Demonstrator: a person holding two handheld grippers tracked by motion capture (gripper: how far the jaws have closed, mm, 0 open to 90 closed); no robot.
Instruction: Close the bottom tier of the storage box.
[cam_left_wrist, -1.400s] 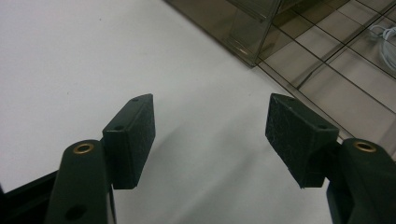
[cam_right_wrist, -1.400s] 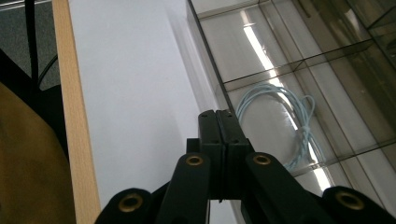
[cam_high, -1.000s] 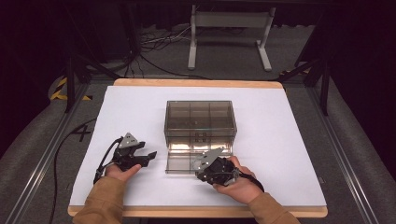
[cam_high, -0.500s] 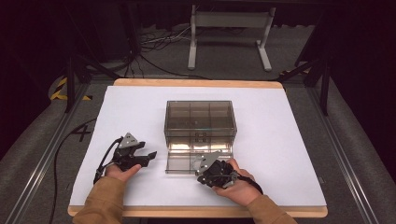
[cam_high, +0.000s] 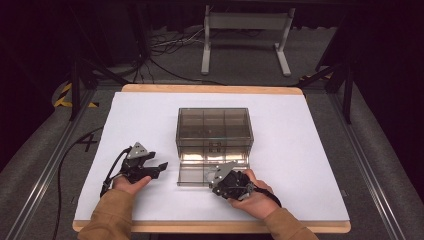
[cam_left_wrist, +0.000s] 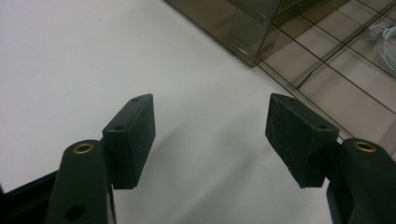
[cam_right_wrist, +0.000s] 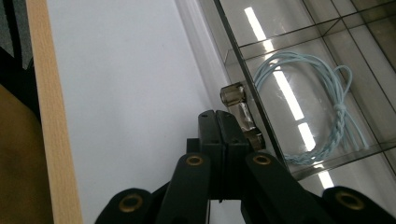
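Note:
A smoky clear drawer box (cam_high: 214, 125) stands mid-table on the white sheet, its lower drawer (cam_high: 192, 175) pulled out toward me. A coiled pale blue cable (cam_right_wrist: 308, 107) lies in one drawer compartment. My right gripper (cam_high: 214, 181) is at the drawer front. In the right gripper view its jaws (cam_right_wrist: 218, 116) are pressed together with nothing between them, and the clear drawer handle (cam_right_wrist: 238, 109) sits just beside their tip. My left gripper (cam_high: 159, 168) hovers left of the drawer, open and empty (cam_left_wrist: 210, 121), with the drawer's grid (cam_left_wrist: 336, 51) off to its right.
The white sheet (cam_high: 300, 150) covers a wooden tabletop whose near edge (cam_right_wrist: 51, 116) runs close behind the right hand. A metal stand (cam_high: 245, 30) and loose cables lie on the floor beyond the table. Dark frame rails flank both sides.
The right hand has shifted only slightly at the drawer front. The left hand and the box have stayed put.

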